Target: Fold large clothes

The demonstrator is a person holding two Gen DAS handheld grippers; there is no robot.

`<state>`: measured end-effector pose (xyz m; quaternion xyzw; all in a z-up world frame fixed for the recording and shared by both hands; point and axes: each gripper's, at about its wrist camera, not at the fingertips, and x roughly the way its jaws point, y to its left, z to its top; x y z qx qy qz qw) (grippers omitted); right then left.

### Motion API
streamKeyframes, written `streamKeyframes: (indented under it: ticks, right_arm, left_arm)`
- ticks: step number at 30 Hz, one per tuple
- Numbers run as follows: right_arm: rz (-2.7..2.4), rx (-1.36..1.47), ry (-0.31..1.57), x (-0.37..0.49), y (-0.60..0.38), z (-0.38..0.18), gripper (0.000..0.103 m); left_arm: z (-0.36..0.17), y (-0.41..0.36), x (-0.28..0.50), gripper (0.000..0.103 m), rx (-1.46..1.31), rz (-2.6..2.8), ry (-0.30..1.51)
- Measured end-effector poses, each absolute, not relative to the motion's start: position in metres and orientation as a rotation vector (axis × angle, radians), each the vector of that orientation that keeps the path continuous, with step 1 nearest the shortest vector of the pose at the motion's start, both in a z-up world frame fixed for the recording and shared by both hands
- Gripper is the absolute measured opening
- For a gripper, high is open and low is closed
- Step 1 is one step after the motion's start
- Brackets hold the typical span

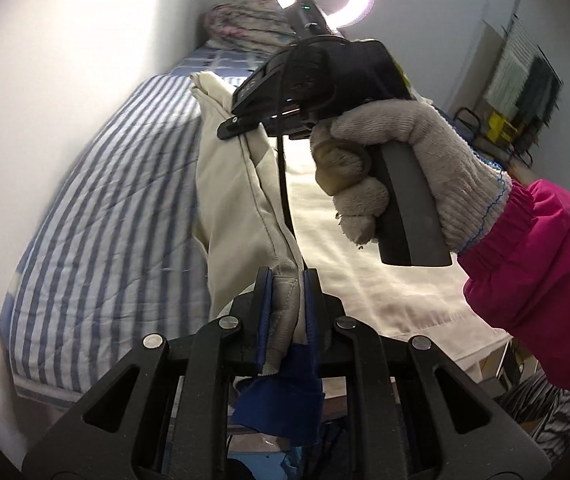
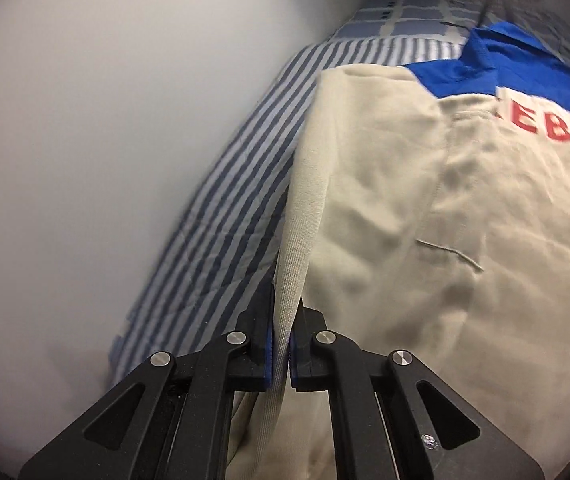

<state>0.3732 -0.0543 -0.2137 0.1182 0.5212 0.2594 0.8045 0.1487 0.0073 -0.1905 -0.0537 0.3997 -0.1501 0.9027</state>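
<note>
The left gripper (image 1: 288, 312) pinched the beige jacket's (image 1: 241, 200) cuff. The right gripper (image 2: 281, 344) clamped its fabric edge above the striped quilt (image 2: 237, 216).

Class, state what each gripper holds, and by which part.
Both hold the beige-and-blue cloth jacket: left gripper on a thick hem or cuff, right gripper on a folded beige edge.

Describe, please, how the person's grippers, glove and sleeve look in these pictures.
Both the left gripper and right gripper have black linkage arms, silver pivot pins and blue pads. The hand wears a beige knit glove, blue-stitched at the cuff, below a magenta sleeve.
</note>
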Motion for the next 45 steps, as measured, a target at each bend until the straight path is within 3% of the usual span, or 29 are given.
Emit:
streamKeyframes:
  ticks: [6, 15, 24, 29, 36, 45]
  right_arm:
    - [0.512, 0.415, 1.071, 0.353, -0.122, -0.216, 0.004]
    - [0.407, 0.631, 1.130, 0.343, -0.204, -0.263, 0.004]
    - [0.381, 0.490, 1.199, 0.346, -0.205, -0.255, 0.008]
    - [0.397, 0.409, 1.078, 0.357, -0.216, -0.211, 0.040]
    - [0.345, 0.416, 0.996, 0.414, -0.231, -0.190, 0.054]
    - [0.326, 0.373, 1.005, 0.503, -0.208, -0.219, 0.070]
  left_arm:
    - [-0.196, -0.044, 0.152, 0.013, -0.044, -0.380, 0.844]
    - [-0.211, -0.092, 0.164, 0.014, 0.006, -0.439, 0.914]
    - [-0.196, -0.058, 0.148, 0.020, -0.105, -0.560, 0.918]
    - [-0.191, -0.021, 0.156, 0.020, -0.193, -0.474, 0.865]
    - [-0.212, -0.021, 0.172, 0.020, -0.187, -0.426, 0.922]
    - [-0.243, -0.049, 0.179, 0.020, -0.130, -0.501, 1.018]
